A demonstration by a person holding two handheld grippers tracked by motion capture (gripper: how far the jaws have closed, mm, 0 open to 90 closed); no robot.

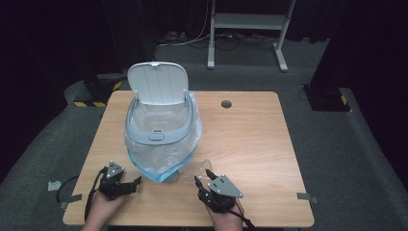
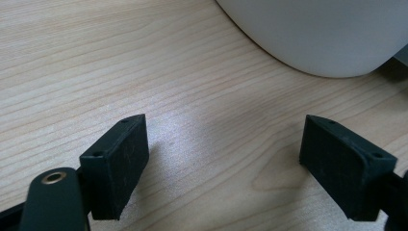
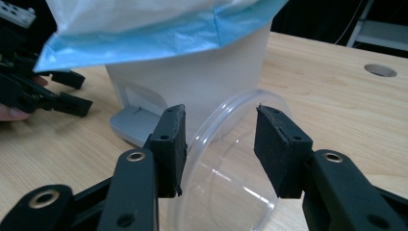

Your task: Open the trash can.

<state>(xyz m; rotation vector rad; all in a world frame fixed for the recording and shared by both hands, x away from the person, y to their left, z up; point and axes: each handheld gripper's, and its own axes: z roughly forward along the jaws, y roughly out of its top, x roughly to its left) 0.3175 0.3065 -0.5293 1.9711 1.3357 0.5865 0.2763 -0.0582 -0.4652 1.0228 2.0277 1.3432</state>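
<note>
A white pedal bin (image 1: 161,122) stands on the left half of the wooden table (image 1: 250,139), its lid (image 1: 157,82) tipped up and back. A clear liner bag with a blue edge (image 1: 163,159) hangs over its rim. In the right gripper view the bin wall (image 3: 192,82) is close ahead, under the bag's blue edge (image 3: 144,33). My right gripper (image 3: 221,139) is shut on a clear plastic cup (image 3: 226,183), mouth facing the bin; from above that gripper (image 1: 203,176) sits just right of the bin's base. My left gripper (image 2: 223,154) rests open over bare wood, near the bin's left front (image 1: 135,185).
The bin's grey foot pedal (image 3: 132,125) juts out toward me. A round cable hole (image 1: 226,104) lies at the table's far middle. Beyond the table stands a white metal frame (image 1: 248,29) on the carpet. The table's right half is bare wood.
</note>
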